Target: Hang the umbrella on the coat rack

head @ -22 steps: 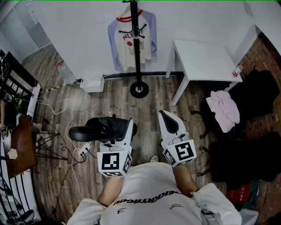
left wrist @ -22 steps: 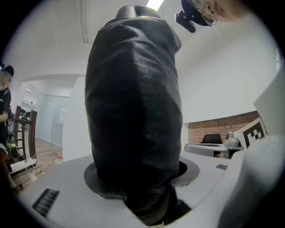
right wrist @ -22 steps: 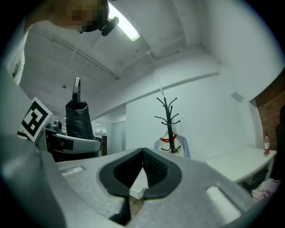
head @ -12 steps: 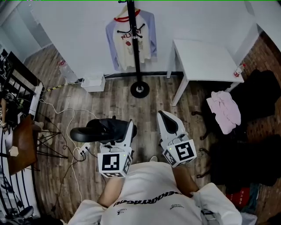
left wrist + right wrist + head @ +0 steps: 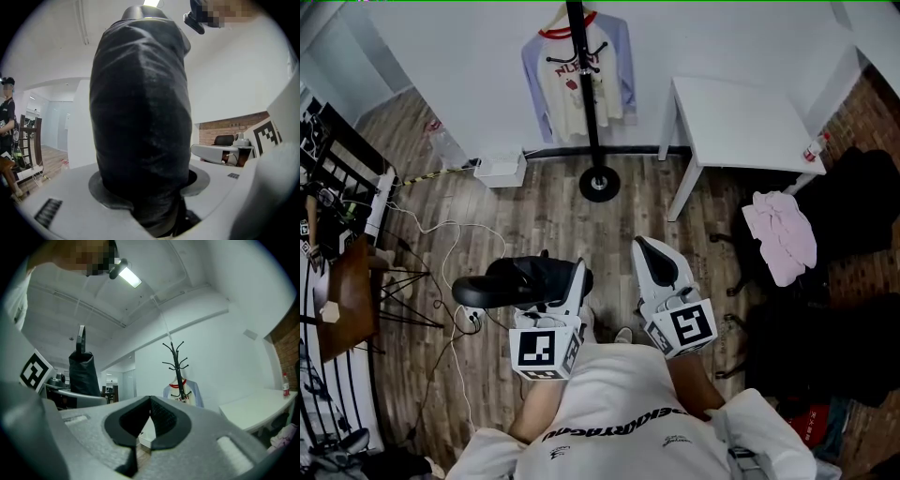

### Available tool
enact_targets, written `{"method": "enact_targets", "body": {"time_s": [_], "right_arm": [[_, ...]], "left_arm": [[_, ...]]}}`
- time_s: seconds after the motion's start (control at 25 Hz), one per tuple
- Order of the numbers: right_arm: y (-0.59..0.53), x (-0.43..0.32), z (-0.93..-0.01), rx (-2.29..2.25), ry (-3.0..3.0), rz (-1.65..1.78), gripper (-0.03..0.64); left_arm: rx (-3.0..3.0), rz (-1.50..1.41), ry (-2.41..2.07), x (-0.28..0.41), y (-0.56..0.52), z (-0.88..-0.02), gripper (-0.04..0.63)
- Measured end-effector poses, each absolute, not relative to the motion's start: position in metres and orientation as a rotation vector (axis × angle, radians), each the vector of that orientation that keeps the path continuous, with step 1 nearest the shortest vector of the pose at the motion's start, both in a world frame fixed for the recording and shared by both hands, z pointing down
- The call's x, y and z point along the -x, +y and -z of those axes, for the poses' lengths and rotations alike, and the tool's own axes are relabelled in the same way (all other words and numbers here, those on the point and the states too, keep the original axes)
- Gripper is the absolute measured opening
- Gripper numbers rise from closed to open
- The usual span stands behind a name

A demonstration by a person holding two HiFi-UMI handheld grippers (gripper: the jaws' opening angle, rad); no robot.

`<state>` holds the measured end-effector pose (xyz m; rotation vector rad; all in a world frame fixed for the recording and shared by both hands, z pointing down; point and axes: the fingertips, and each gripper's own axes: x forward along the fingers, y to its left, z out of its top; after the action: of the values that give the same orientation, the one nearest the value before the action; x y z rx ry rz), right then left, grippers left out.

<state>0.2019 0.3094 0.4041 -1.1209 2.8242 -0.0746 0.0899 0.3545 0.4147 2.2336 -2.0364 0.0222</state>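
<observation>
Over the middle of the wooden floor (image 5: 525, 202), well short of the coat rack (image 5: 586, 103), grips a folded black umbrella (image 5: 511, 281) in the left gripper (image 5: 576, 274), jaws spread wide and pressed on the bundled cloth, umbrella lying level and sticking out to the left. Just beside it, carries the right gripper (image 5: 645, 247) level with nothing in it, jaws brought together. At the floor's far edge against the white wall (image 5: 469, 75), shows the coat rack upright with a long-sleeved shirt (image 5: 577, 80) hung on it, a white table (image 5: 741, 117) to its right.

Wood floor (image 5: 534, 220), white table (image 5: 741, 122)
</observation>
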Motion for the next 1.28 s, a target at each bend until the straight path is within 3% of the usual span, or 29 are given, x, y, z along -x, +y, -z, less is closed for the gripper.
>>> {"method": "enact_targets", "body": {"time_s": [0.6, 1.28], "right_arm": [[0.254, -0.170, -0.420, 1.053, 2.881, 0.004, -0.003], [0.067, -0.091, -0.399, 1.193, 2.869, -0.055, -0.003]], "left_arm": [[-2.241, -0.070, -2.050, -0.071, 0.284, -0.437, 0.247], [-2.264, -0.072, -1.975, 0.012, 0.090, -0.431, 0.247]]}}
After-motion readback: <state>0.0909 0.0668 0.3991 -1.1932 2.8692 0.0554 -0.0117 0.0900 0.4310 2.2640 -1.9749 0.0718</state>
